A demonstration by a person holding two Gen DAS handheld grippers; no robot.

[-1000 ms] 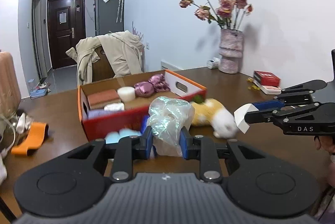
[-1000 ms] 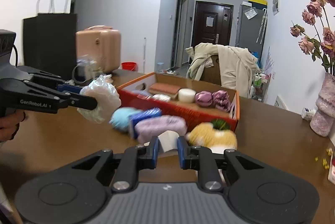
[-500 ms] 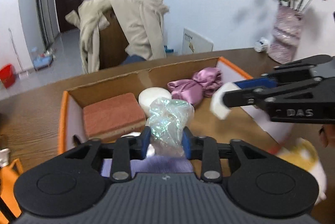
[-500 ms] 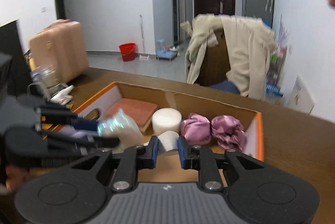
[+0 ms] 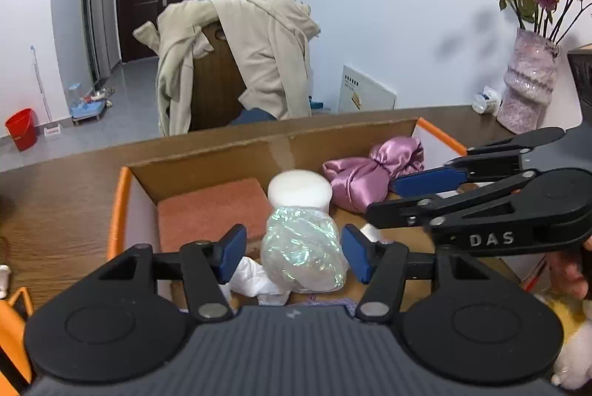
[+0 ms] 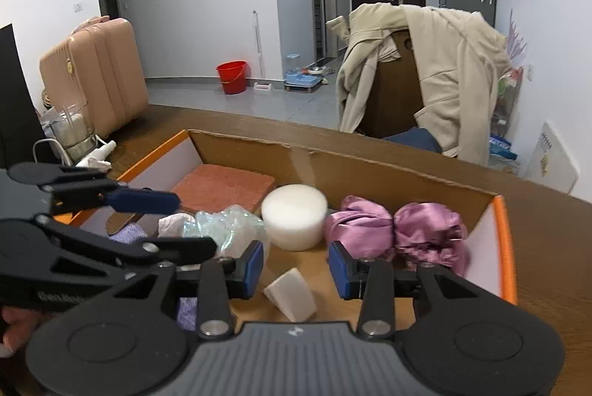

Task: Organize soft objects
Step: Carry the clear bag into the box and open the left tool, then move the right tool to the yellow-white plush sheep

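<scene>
Over the cardboard box [image 5: 207, 159] on the wooden table [image 5: 55, 211], both grippers point down into it. Left gripper [image 5: 294, 253] is opening, its blue pads clear of the iridescent plastic bundle [image 5: 301, 250] that sits between them near the left end. Right gripper [image 6: 296, 270] is opening too, and the white foam wedge [image 6: 292, 294] lies loose on the box floor between its pads, near the white foam disc [image 6: 294, 215] and pink satin pouches [image 6: 396, 229].
</scene>
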